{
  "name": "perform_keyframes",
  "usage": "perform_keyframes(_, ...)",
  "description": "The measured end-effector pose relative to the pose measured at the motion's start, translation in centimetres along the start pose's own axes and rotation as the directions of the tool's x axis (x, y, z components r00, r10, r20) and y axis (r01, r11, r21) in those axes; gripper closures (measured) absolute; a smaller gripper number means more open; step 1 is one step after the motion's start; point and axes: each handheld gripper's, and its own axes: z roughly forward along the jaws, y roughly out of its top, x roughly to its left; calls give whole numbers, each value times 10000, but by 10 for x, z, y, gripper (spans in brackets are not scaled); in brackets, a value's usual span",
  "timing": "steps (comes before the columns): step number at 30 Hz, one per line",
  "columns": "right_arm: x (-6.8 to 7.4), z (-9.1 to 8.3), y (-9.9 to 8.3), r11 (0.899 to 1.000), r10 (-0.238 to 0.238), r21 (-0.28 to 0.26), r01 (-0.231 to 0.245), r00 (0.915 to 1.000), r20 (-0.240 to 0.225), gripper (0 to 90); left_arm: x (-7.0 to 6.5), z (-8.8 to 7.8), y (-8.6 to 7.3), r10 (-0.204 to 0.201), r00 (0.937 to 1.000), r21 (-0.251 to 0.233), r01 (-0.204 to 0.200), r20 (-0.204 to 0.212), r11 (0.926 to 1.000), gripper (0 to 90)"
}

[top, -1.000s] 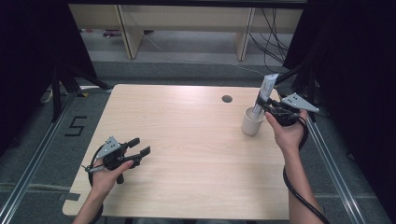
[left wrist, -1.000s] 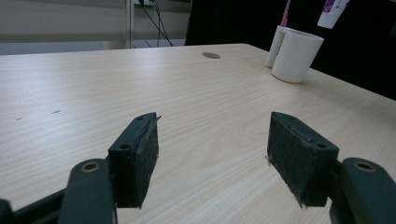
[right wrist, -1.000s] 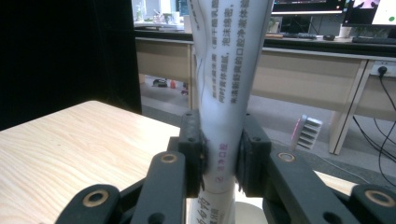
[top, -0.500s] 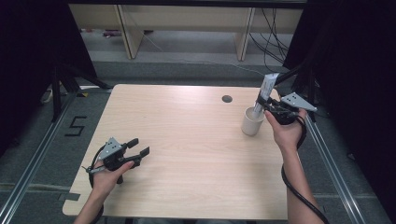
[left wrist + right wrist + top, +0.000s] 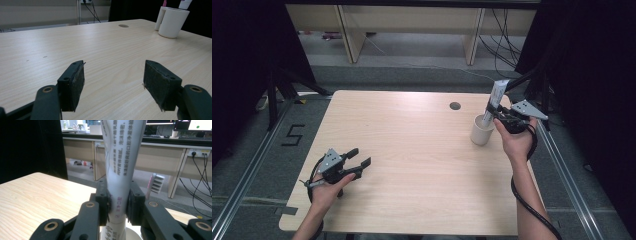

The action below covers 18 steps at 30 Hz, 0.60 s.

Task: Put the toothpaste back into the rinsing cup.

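The left tool [image 5: 358, 162] lies low at the near left of the tabletop [image 5: 412, 150], held in the person's left hand [image 5: 328, 186]. Its two black jaws stand spread apart with bare wood between them; in the left gripper view [image 5: 113, 83] the pads face each other across an open gap and touch nothing. A cable trails from the tool body toward the near edge of the tabletop.

The middle of the tabletop is plain light wood grain. A small round hole [image 5: 455, 106] sits in the surface toward the far right.

Farther off, at the far right, the right tool [image 5: 495, 117] is held in the person's right hand [image 5: 515, 141] above a white mug [image 5: 481, 132]. Its jaws are pinching a white tube [image 5: 494, 100] printed with small characters. In the right gripper view, both pads press against the tube's [image 5: 121, 165] sides, and the tube stands nearly upright, leaning slightly. The tube's lower end is down inside the mug, and its upper part rises well above the rim. The mug stands on the tabletop just beside the right edge, near the hole. In the left gripper view, the mug [image 5: 172, 22] shows a handle on its left side.
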Motion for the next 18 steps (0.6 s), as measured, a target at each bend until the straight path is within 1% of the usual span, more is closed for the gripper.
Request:
perform_keyframes(2,-1,1,-2,9999,-143,-92,143,9999,87,753,0,0,-1,-13,10000,-17,13,-56,10000,325)
perform_keyframes(4,-1,1,-3,10000,39,79,-39,10000,91,753,1,1,-1,14,10000,-111,-15,-51,9999,323)
perform_keyframes(5,-1,1,-4,10000,0,56,-1,10000,94,753,1,0,-2,-12,9999,-28,12,-135,10000,323)
perform_keyframes(6,-2,2,-5,9999,-89,62,89,9999,55,752,1,0,-2,-5,9999,-75,5,-121,10000,322)
perform_keyframes(7,-2,2,-6,10000,-84,1,84,9998,198,753,1,0,-2,49,9998,-9,-50,-170,10000,322)
perform_keyframes(8,-2,3,-7,10000,41,69,-42,9999,138,752,1,0,-3,82,9998,18,-81,-181,10000,322)
perform_keyframes(9,-3,2,-7,9998,65,184,-68,9998,166,753,1,0,-3,99,9998,20,-99,-175,9999,322)
perform_keyframes(10,-2,2,-8,9998,139,161,-143,9996,229,752,1,1,-4,101,9999,-50,-101,-118,9999,321)
perform_keyframes(11,-4,3,-9,10000,-40,58,39,9999,137,752,1,1,-4,104,9998,-30,-104,-158,9999,321)
perform_keyframes(12,-4,3,-9,9998,-37,181,33,9997,229,752,0,1,-4,106,9998,1,-106,-184,9999,321)
perform_keyframes(13,-4,4,-10,10000,-55,67,54,9998,208,752,0,2,-5,134,9998,-28,-134,-157,9999,321)
perform_keyframes(14,-3,4,-11,9999,73,75,-74,9998,206,752,0,2,-5,179,9998,-37,-180,-121,9998,320)
perform_keyframes(15,-4,5,-12,10000,-40,73,39,9997,233,752,0,2,-5,179,9998,-31,-179,-130,9998,320)
perform_keyframes(17,-3,5,-13,9997,163,154,-166,9997,179,752,-1,2,-5,210,9996,15,-210,-173,9998,319)
perform_keyframes(18,-3,6,-14,9997,187,169,-192,9995,245,752,-1,2,-5,203,9997,-94,-205,-140,9997,319)
